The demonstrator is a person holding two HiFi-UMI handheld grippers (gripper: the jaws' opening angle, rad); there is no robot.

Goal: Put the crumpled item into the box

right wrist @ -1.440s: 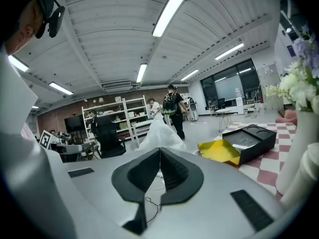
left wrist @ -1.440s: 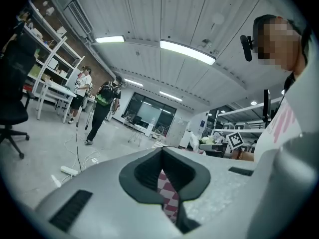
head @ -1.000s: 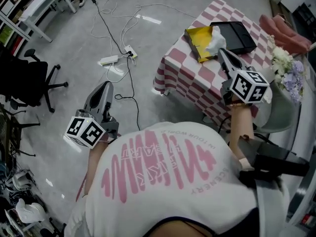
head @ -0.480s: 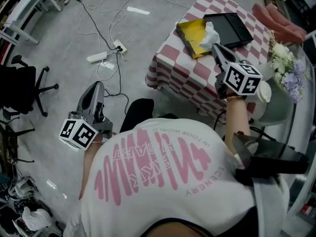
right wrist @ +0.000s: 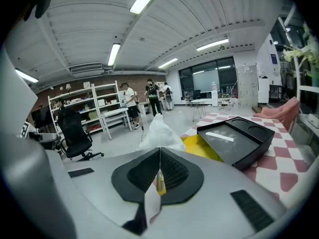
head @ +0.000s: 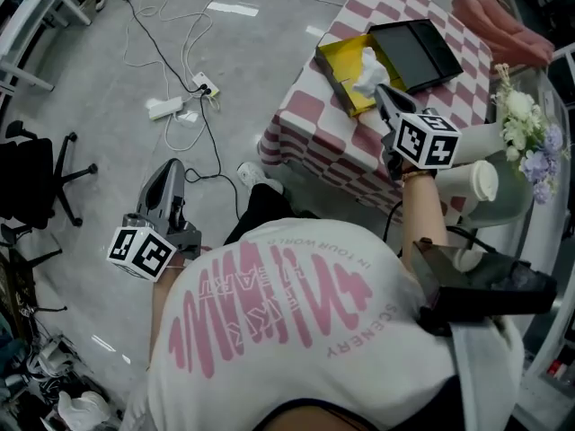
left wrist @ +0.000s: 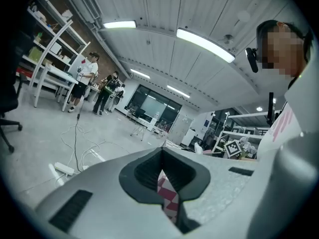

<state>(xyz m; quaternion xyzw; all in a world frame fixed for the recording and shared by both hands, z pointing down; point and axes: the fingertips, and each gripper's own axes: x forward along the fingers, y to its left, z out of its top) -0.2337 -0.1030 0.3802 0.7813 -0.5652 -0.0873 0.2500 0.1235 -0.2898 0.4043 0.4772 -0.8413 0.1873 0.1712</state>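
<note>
Head view looks down on a person in a white T-shirt standing at the counter covered in pink-and-white checked cloth (head: 310, 128). On it, a shallow yellow cardboard box (head: 337, 61) lies just beside a black plastic tray (head: 415, 50).

The crumpled white wad of thin plastic or paper (head: 368, 68) sits at the box's near end and, as far as I can judge, already rests inside it, so the task looks done or nearly so.

The right gripper (head: 384, 97) reaches forward over the counter with its tips close to the wad. Its 2 jaws are pressed together with nothing between them, which reads to me as a nudge or a check, not a carry. The left gripper (head: 172, 167) hangs low at the person's side over the grey floor, well apart from the counter. Its jaws are also closed on nothing, since it has no part in this.

From the right gripper view, the wad (right wrist: 160, 132) is a lumpy mound. Its crinkled peak points up, so its longer axis runs roughly upright.
</note>
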